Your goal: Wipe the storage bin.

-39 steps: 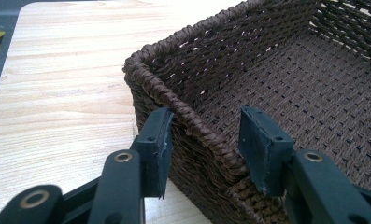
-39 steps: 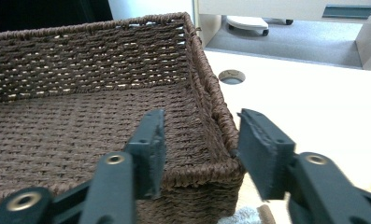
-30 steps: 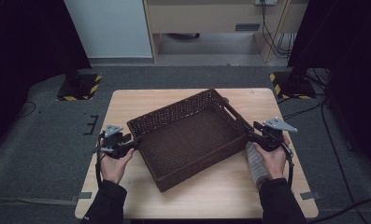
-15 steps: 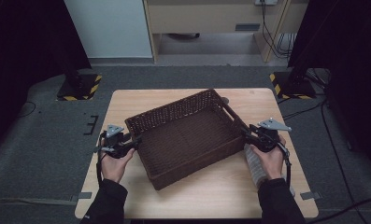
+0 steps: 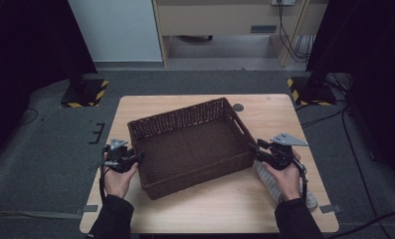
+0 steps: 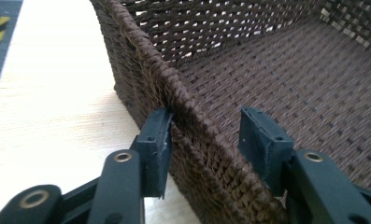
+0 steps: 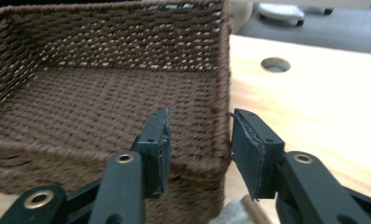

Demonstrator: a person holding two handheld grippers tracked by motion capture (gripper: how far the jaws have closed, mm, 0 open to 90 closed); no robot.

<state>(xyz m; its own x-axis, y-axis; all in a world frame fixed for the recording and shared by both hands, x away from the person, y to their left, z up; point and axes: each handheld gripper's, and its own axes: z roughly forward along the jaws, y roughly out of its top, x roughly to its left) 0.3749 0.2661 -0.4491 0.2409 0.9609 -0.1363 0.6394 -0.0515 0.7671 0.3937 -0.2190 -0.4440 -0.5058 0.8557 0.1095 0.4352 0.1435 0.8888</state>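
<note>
A dark brown wicker basket [image 5: 180,115] lies empty and askew in the middle of the wooden table [image 5: 269,117]. My left gripper [image 5: 138,157] straddles its left wall [image 6: 174,88]. The jaws have just been closing. The outer pad [image 6: 157,140] touches the weave, and the inner pad [image 6: 260,144] stands off it. My right gripper [image 5: 255,149] straddles the right wall near the front corner [image 7: 223,93]. Its jaws have narrowed too. The outer pad [image 7: 248,154] lies against the wall, with a gap left at the inner pad [image 7: 157,149].
A round hole [image 5: 238,107] is cut in the tabletop behind the basket's right end. A pale, cloth-like thing [image 5: 272,186] lies under my right hand. Dark stands with yellow-black striped bases [image 5: 83,94] flank the table on the grey floor.
The basket has slid a little to the left and its near corner has swung left. Both grippers have moved in over its side walls.
</note>
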